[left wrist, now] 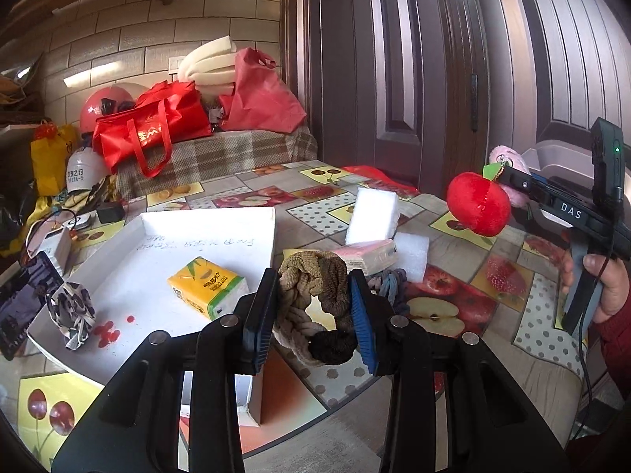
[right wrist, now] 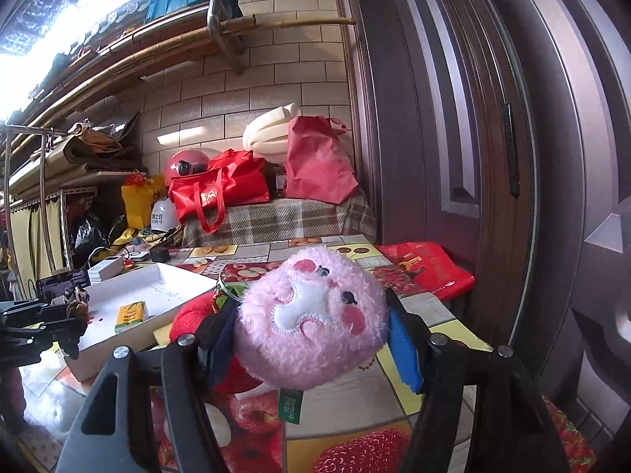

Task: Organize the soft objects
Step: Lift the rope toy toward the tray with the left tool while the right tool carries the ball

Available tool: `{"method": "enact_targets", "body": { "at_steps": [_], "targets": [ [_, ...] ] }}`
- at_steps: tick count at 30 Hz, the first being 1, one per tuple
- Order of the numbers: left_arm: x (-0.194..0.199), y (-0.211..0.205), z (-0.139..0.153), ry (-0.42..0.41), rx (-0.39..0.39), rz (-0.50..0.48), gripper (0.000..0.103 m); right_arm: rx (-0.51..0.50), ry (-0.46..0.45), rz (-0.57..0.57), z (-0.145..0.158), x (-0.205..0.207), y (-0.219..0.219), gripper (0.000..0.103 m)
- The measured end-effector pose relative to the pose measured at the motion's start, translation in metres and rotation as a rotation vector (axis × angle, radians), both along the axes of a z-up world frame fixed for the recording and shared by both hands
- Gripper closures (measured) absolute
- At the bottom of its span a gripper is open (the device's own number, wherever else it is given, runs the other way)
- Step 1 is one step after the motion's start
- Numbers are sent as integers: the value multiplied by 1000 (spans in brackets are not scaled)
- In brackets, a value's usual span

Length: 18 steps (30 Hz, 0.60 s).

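Note:
My left gripper point(left wrist: 313, 280) is shut on a braided hair tie point(left wrist: 315, 315) in tan, brown and cream, held above the table's near edge. My right gripper point(right wrist: 311, 307) is shut on a pink plush face point(right wrist: 311, 323). A red plush apple point(right wrist: 197, 315) hangs from the plush on its left. From the left wrist view the right gripper point(left wrist: 506, 175) is at far right, raised over the table, with the apple point(left wrist: 479, 203) dangling and a hand on its handle. A white tray point(left wrist: 205, 215) holds a yellow tissue pack point(left wrist: 207, 287) and a black-and-white scrunchie point(left wrist: 71, 311).
White foam blocks point(left wrist: 372, 216), a pink tissue pack point(left wrist: 366, 254) and a blue-grey hair tie point(left wrist: 390, 280) lie right of the tray. A phone point(left wrist: 19, 303) stands at the left. Red bags point(left wrist: 157, 126) and a helmet sit behind. A dark door point(left wrist: 434, 79) rises on the right.

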State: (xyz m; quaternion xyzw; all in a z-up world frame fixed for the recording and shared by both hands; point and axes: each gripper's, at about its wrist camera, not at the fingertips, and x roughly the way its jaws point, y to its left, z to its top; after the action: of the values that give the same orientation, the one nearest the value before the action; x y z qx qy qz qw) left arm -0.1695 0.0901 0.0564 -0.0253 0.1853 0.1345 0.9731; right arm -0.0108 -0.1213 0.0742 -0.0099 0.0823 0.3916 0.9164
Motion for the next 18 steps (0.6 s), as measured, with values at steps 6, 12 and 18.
{"method": "enact_targets", "body": {
  "at_steps": [6, 12, 18],
  "targets": [
    [-3, 4, 0, -16, -11, 13, 68, -30, -1, 12, -1, -3, 10, 36],
    [-4, 4, 0, -11, -19, 8, 68, -84, 65, 5, -6, 9, 18, 35],
    [-2, 3, 0, -10, -24, 2, 68, -246, 158, 13, -19, 22, 46, 31]
  ]
}}
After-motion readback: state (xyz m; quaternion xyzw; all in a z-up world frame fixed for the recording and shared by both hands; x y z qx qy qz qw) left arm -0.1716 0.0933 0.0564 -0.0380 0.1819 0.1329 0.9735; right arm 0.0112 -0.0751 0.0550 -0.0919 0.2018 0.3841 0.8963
